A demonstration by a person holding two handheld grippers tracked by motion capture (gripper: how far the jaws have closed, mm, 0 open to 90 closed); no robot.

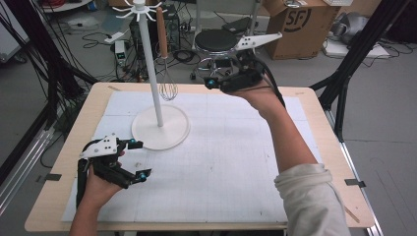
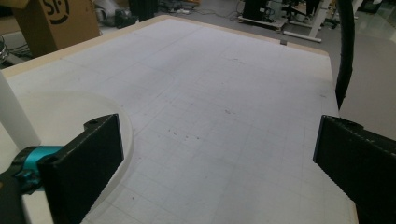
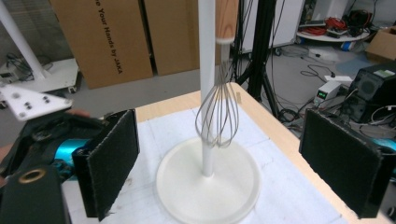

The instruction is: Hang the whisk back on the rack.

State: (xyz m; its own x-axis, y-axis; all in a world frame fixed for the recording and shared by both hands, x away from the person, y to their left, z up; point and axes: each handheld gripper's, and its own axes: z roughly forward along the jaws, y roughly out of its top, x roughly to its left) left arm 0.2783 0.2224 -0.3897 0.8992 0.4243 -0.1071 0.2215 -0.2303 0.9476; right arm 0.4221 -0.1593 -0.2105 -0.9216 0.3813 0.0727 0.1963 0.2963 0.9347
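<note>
A white hook stand [image 1: 150,69] rises from a round base [image 1: 169,135] on the left half of the mat. A wire whisk [image 1: 168,88] with a wooden handle hangs from one of its top hooks, beside the pole. My right gripper [image 1: 212,81] is held above the far side of the table, pointing left at the whisk with a gap between them. In the right gripper view its jaws stand wide apart, right gripper [image 3: 224,163] open, with the whisk [image 3: 218,116] centred beyond them. My left gripper [image 1: 137,160] is open and empty, low near the base's front-left edge.
A white grid mat [image 1: 221,162] covers the wooden table [image 1: 324,128]. A black stool [image 1: 216,42], cardboard box [image 1: 300,24] and cables stand on the floor beyond the far edge. Black frame legs [image 1: 354,54] slope at the right. The stand base [image 2: 56,112] lies left of my left jaws.
</note>
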